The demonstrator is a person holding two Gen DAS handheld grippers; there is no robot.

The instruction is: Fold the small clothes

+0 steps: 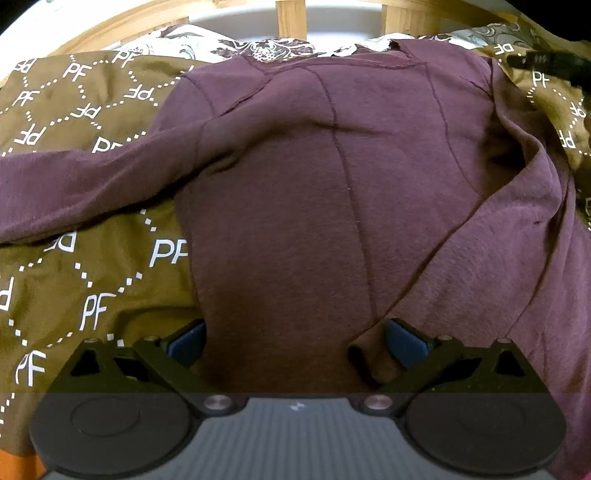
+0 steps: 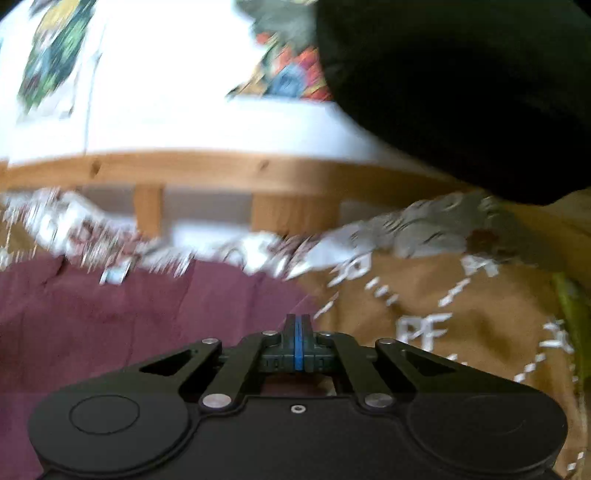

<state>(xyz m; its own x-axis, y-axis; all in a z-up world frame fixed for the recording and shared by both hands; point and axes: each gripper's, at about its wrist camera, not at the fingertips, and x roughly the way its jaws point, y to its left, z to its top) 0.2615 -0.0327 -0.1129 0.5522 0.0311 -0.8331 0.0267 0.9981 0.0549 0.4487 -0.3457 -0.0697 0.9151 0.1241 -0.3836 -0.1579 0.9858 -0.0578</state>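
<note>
The purple long-sleeved top (image 1: 332, 192) lies mostly spread on the brown bedspread (image 1: 74, 295) by the wooden bed rail (image 1: 291, 18), perhaps one side folded in, with the left gripper (image 1: 295, 343) apart around its hem and the right gripper (image 2: 298, 345) together, holding nothing.

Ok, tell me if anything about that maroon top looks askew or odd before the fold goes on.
The maroon long-sleeved top lies unevenly on the brown PF-print bedcover. One sleeve is flung out sideways; the opposite side is flopped inward in a rumpled diagonal fold. A bump of hem sits bunched by the open left tongs.
</note>
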